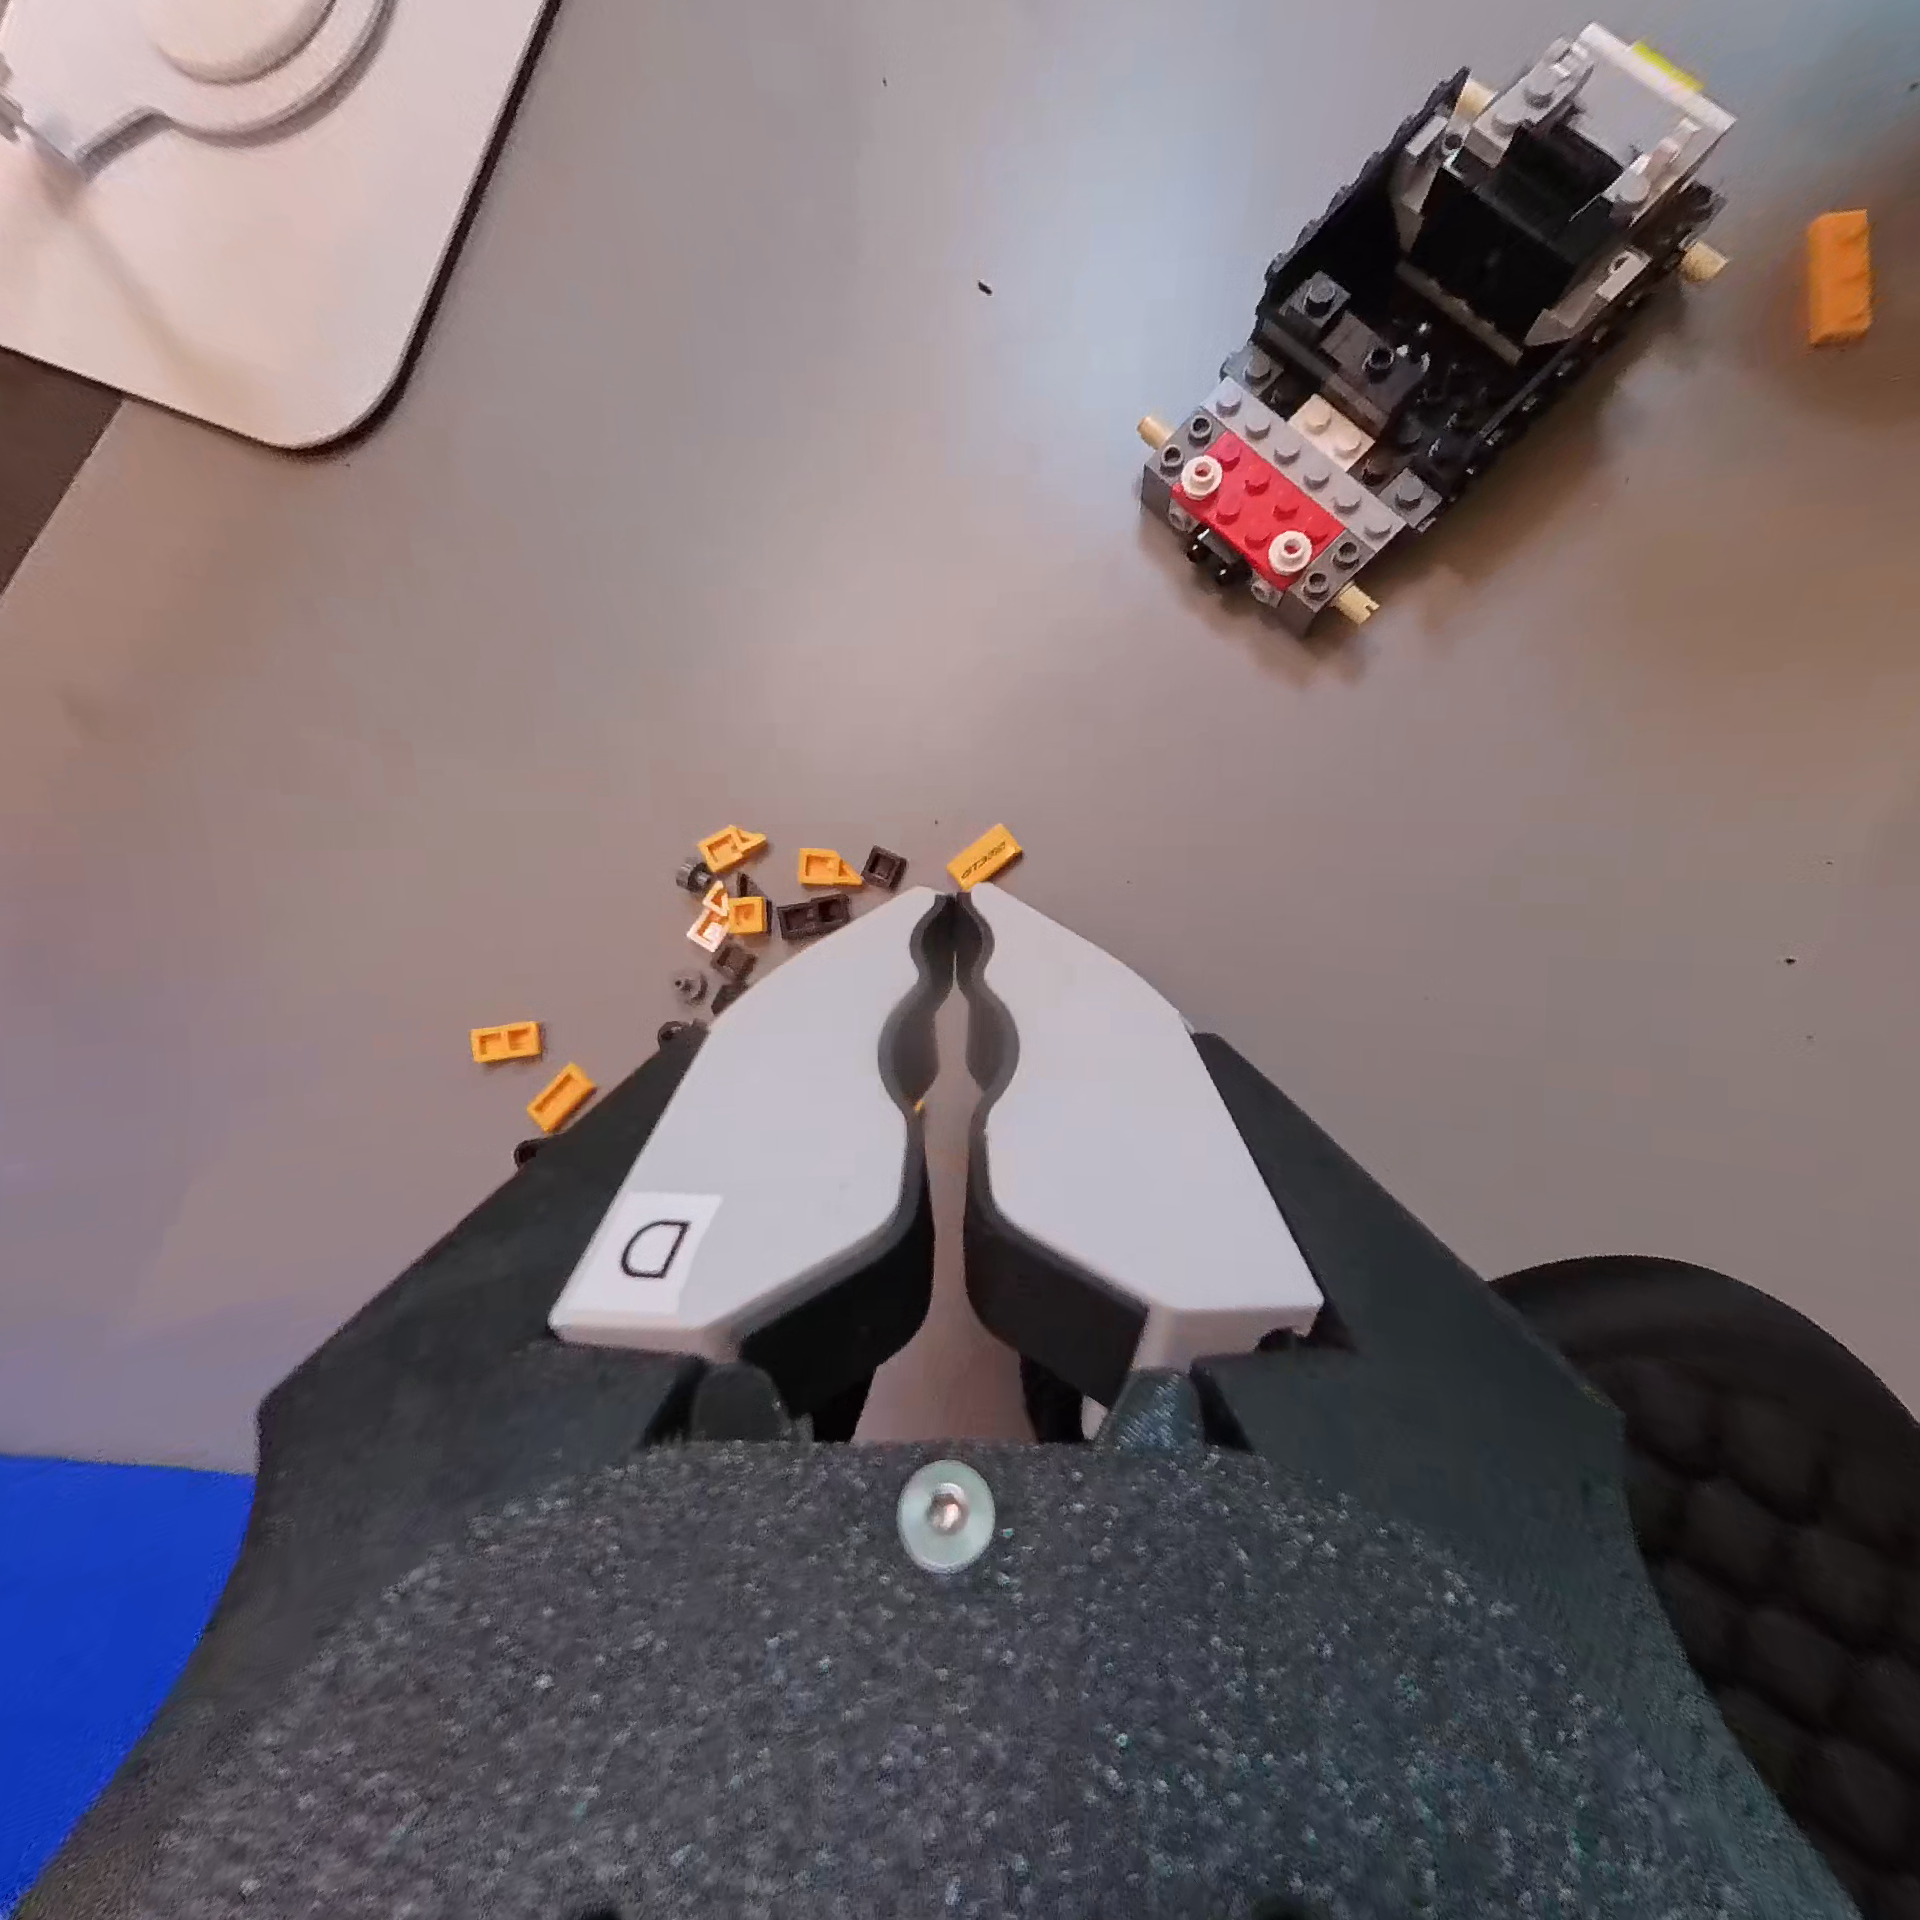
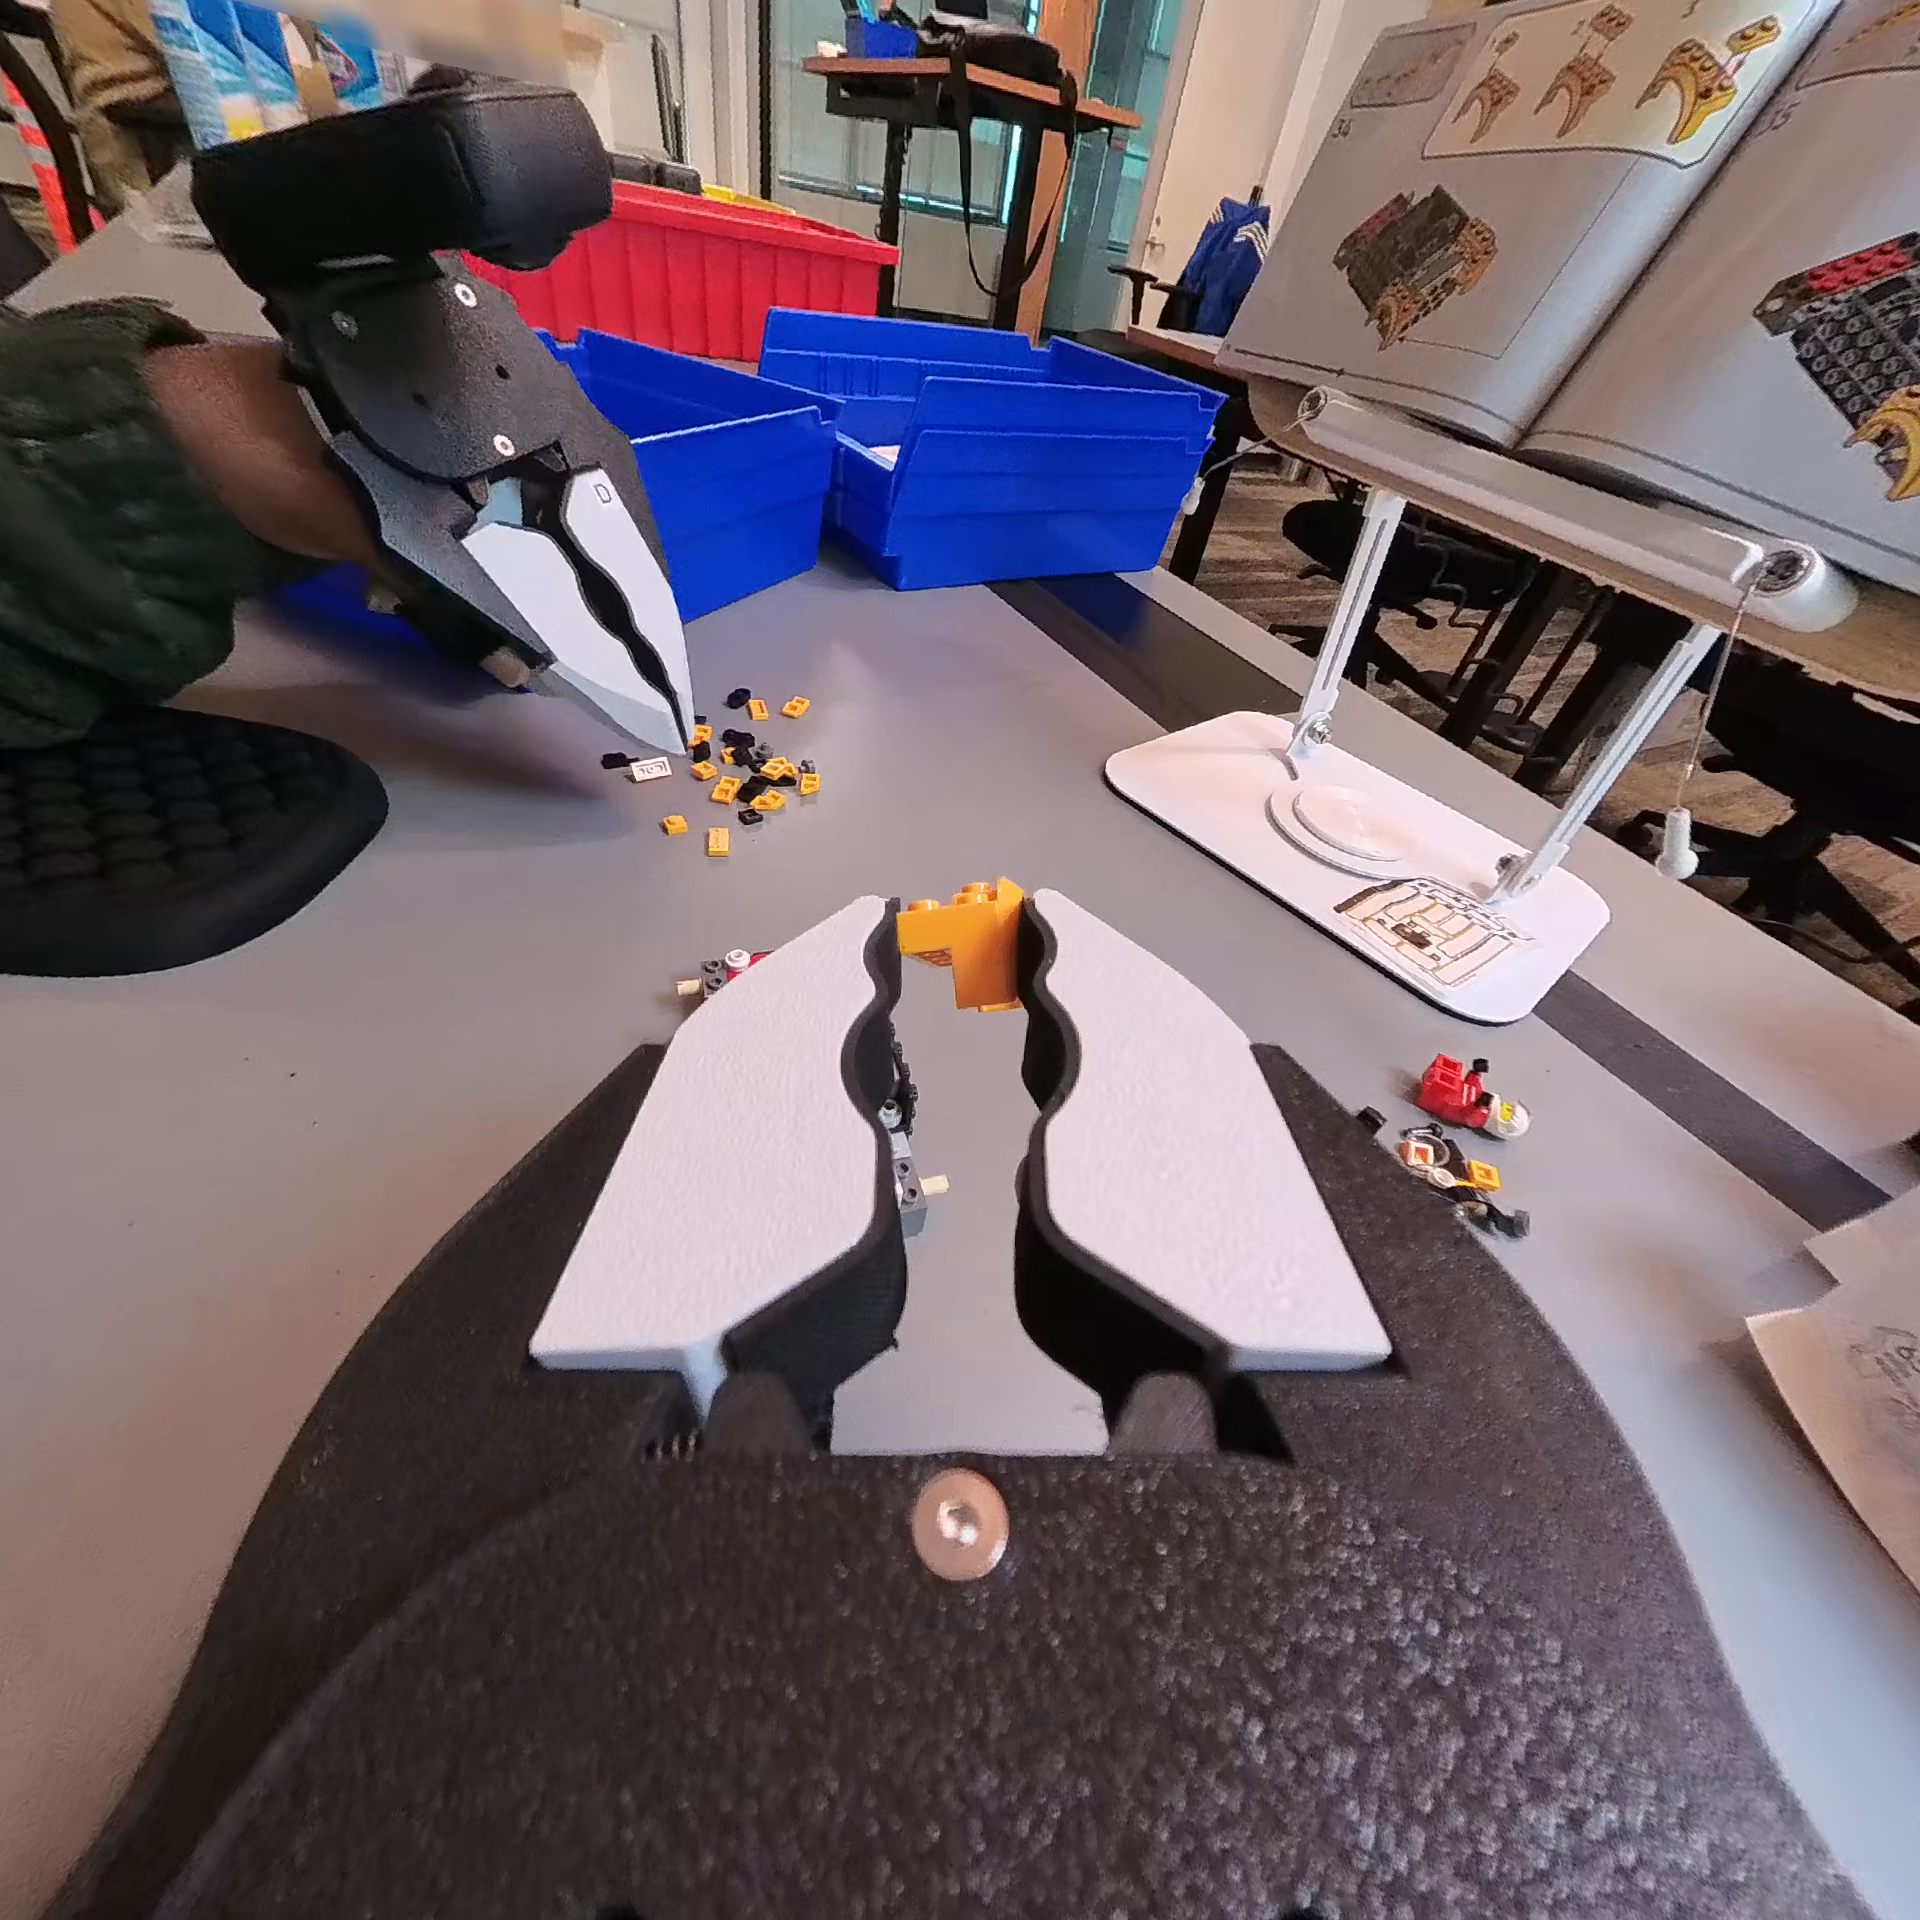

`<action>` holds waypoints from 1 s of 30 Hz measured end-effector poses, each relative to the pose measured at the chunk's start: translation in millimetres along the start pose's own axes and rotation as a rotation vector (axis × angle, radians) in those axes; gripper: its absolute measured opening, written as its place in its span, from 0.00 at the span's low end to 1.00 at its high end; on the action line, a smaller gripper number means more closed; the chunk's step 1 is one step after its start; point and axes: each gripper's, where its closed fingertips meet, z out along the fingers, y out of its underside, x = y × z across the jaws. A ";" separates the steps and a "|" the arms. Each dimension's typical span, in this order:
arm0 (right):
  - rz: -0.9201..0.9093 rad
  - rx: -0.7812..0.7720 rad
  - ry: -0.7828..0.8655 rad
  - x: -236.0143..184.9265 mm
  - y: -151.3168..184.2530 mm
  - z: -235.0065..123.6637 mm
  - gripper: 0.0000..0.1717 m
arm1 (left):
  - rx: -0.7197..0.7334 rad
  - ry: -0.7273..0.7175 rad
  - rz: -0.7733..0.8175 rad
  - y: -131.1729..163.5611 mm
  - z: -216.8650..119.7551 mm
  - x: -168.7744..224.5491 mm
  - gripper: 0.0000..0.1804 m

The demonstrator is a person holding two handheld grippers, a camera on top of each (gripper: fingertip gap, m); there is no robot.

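Right wrist view looks across a grey bench (image 2: 935,675) with a scatter of small orange and black bits (image 2: 743,764) ahead on the left, a black mat (image 2: 156,831) at the far left, and blue bins (image 2: 997,457) with a red bin (image 2: 707,270) behind them. A white stand (image 2: 1351,831) sits to the right, its arms carrying an open booklet (image 2: 1558,208) that overhangs that side. Near the right edge lie a small red piece (image 2: 1449,1086) and some odd bits, plus paper sheets at the corner. A partly built car (image 1: 1455,343) stands under and just left of the right tongs; from the left wrist view it sits well off to the upper right, with a loose orange brick (image 1: 1837,275) beyond it

Open bench runs between the scatter and the stand, and the bench's far edge drops off past the stand's base

Right tongs (image 2: 961,935) are part spread and pinch an orange brick (image 2: 966,945), both inner faces against its sides, held above the bench. Left tongs (image 1: 956,904), held by a hand (image 2: 260,447), are pressed together with tips meeting, pointing down at the near edge of the scatter; an orange tile (image 1: 985,855) lies just past the tips. Whether they pinch anything, I cannot tell
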 end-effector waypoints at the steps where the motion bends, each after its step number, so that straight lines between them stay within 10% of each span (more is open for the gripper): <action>1: -0.001 0.001 -0.001 -0.2 -0.3 0.0 0.12 | 0.021 -0.003 0.007 -3.4 -0.5 0.2 0.00; 5: -0.012 0.042 -0.042 -8.2 -6.5 -1.3 0.12 | 0.275 0.100 -0.009 -45.6 -9.1 20.4 0.20; 10: -0.001 0.183 -0.207 -42.6 -29.5 -6.2 0.12 | 0.662 0.517 -0.102 -108.6 -42.5 85.2 0.20; 17: 0.300 0.394 -0.503 -82.9 -67.6 -18.9 0.12 | 0.888 0.629 0.014 -143.6 -68.7 135.2 0.20; 25: 0.281 0.349 -0.559 -94.6 -61.8 -16.2 0.12 | 0.855 0.601 0.062 -142.1 -76.8 139.1 0.10; 30: 0.126 0.131 -0.373 -52.0 -37.8 -16.0 0.13 | 0.795 0.239 -0.011 -126.1 -108.6 64.5 0.11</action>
